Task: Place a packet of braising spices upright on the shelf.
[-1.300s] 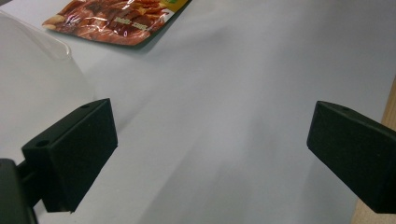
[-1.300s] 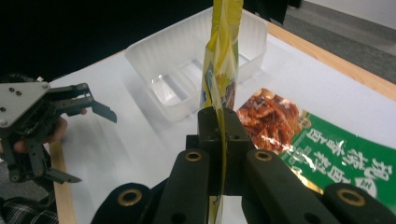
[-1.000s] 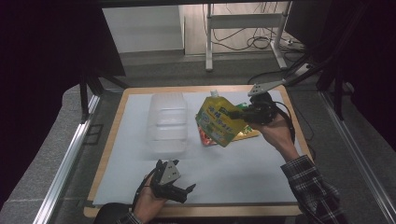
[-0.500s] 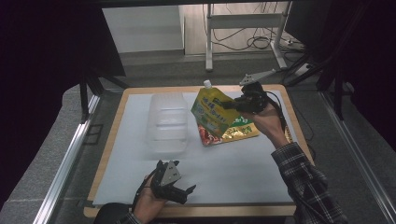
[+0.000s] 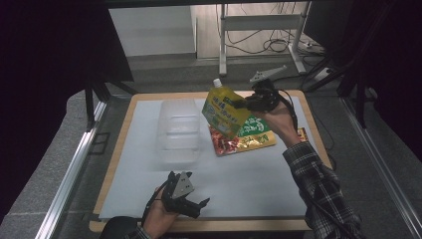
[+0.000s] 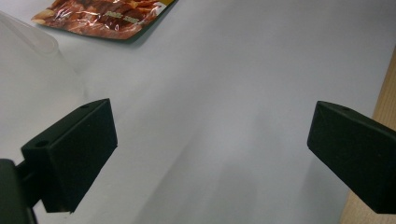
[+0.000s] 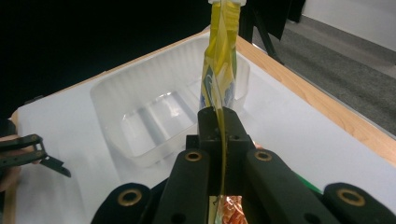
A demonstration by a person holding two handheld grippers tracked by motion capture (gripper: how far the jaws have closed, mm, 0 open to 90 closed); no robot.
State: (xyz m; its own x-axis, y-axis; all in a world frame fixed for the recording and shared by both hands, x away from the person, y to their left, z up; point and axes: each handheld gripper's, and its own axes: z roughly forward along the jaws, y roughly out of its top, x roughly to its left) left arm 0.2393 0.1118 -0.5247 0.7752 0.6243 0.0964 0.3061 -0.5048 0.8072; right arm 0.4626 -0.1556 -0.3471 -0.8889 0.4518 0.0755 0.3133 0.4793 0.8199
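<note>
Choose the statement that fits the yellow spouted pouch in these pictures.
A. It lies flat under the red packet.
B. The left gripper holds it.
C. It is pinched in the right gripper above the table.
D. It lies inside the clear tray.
C: the right gripper is shut on the yellow pouch, which hangs above the table beside the clear tray.

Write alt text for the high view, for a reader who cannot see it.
The right gripper holds a yellow pouch in the air, beside a clear tray on a white mat. Two flat packets lie under the pouch; the left gripper rests open near the mat's front edge.
</note>
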